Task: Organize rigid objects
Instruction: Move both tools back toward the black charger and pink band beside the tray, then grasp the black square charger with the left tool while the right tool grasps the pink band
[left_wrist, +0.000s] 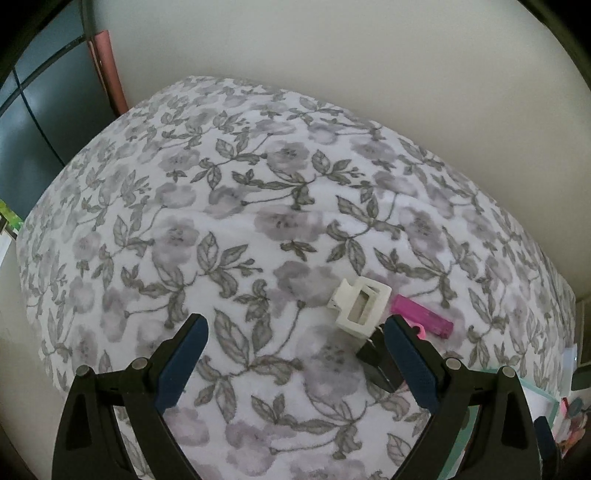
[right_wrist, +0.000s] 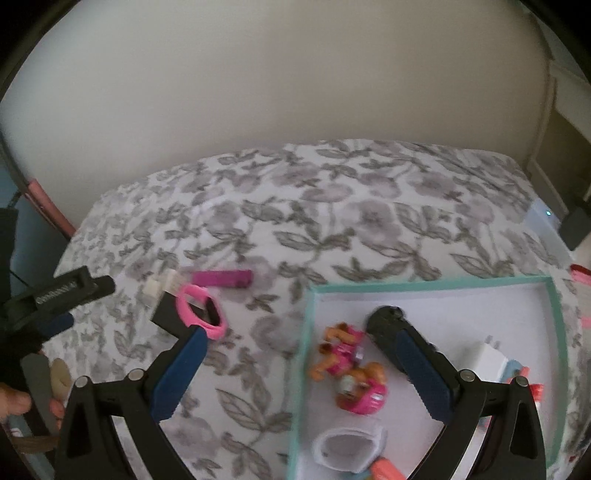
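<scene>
On a floral bedspread (right_wrist: 332, 221), our teal-rimmed tray (right_wrist: 557, 317) holds pink toy figures (right_wrist: 347, 365) and a white charger (right_wrist: 487, 356). A cream hair claw (left_wrist: 360, 308) lies beside a magenta lighter (left_wrist: 424, 314). Both our left gripper (left_wrist: 295, 325) and right gripper (right_wrist: 291, 325) are spread, empty.

Only one piece of writing shows. In the right wrist view, white lettering runs along the black body of the left tool (right_wrist: 61, 325) at the left edge of the frame (it looks like a single word followed by a couple of characters), but it is too blurred and too small to read. Nothing legible appears on the things lying on the bed or in the box, and the left wrist view shows no text.
</scene>
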